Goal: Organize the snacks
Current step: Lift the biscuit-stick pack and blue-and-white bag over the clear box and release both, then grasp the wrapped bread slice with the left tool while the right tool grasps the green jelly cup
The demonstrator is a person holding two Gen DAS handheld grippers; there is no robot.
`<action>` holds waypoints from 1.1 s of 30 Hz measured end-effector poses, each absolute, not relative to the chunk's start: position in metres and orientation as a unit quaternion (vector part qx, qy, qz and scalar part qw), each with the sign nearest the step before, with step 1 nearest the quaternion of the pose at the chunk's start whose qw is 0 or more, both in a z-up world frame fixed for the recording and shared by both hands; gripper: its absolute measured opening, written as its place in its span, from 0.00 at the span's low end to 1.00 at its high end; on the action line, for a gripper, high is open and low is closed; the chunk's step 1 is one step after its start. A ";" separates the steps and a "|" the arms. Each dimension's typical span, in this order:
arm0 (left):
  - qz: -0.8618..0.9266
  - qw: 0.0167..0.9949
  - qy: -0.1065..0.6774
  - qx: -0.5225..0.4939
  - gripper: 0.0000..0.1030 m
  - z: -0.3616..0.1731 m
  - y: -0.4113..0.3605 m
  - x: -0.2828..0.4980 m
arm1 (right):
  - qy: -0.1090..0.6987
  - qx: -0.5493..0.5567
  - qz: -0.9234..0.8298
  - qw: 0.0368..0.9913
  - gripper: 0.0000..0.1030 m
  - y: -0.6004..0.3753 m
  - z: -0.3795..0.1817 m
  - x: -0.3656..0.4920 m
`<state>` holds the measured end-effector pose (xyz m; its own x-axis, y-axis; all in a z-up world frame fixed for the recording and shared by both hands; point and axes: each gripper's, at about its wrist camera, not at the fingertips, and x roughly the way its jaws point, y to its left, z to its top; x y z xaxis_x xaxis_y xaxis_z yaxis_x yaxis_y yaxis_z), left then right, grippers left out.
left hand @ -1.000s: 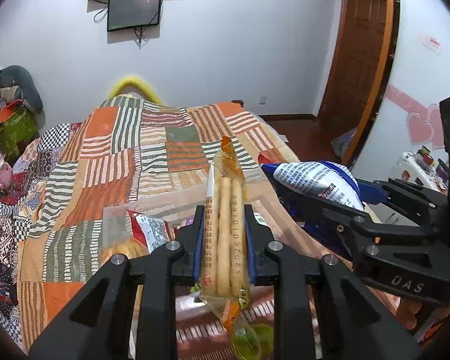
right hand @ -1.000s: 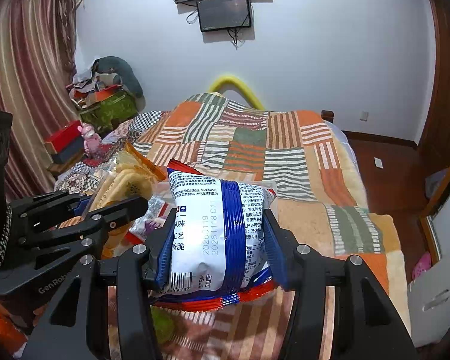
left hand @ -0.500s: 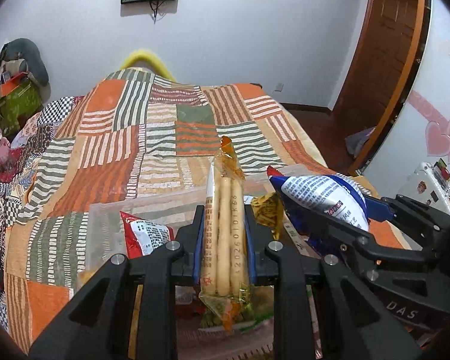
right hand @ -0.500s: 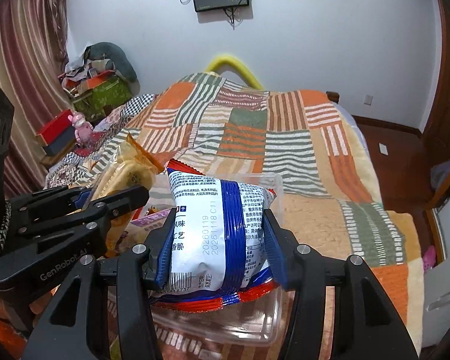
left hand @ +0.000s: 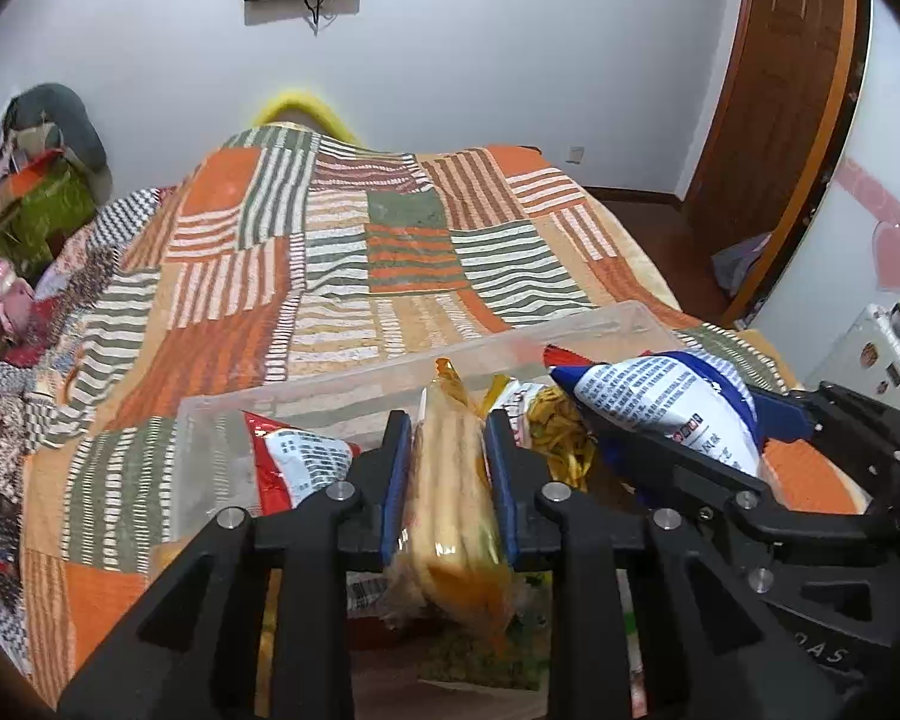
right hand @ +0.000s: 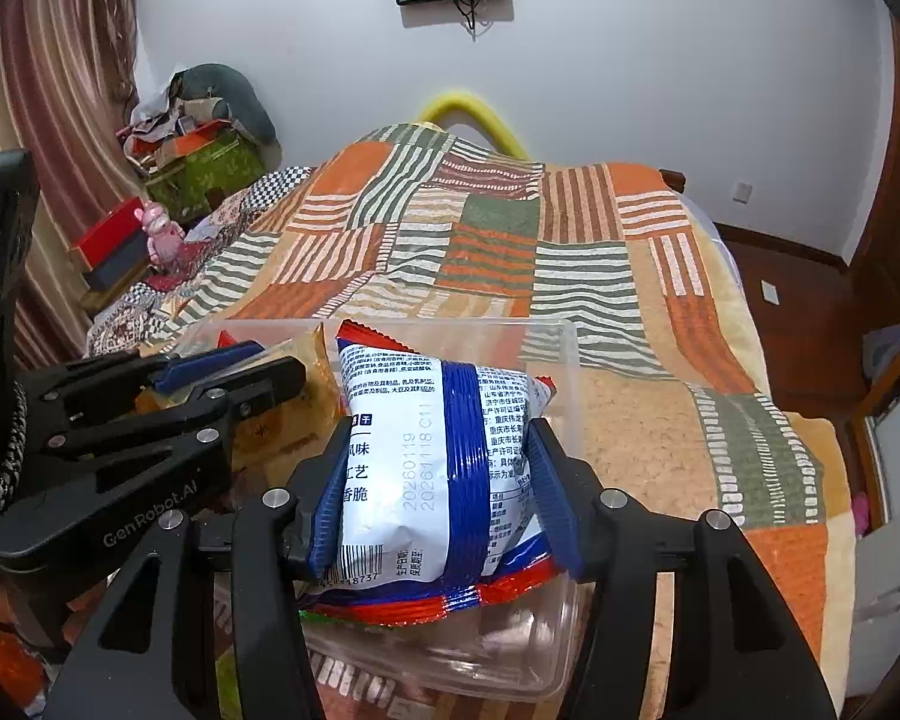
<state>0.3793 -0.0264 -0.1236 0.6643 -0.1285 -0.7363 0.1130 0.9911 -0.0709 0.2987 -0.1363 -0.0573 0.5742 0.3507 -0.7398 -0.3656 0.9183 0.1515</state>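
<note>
Patchwork bedspread fills the room's middle, and on its near end sits a clear plastic bin holding snacks. Over it the right gripper, jaws opening, has the puffy blue-and-white bag between its pads (light, crushable, best held across its middle). Beside it the left gripper, jaws also opening, has the slim breadstick pack between its pads: slick film, brittle sticks
</note>
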 end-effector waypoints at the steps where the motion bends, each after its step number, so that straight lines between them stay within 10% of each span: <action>1: -0.066 0.912 0.404 -0.010 0.31 -0.123 -0.026 0.378 | 0.415 -0.010 0.201 0.887 0.51 -0.137 -0.057 0.299; 33: -0.041 0.942 0.333 0.017 0.89 -0.064 0.013 0.238 | 0.420 -0.001 0.262 0.869 0.60 -0.128 -0.042 0.198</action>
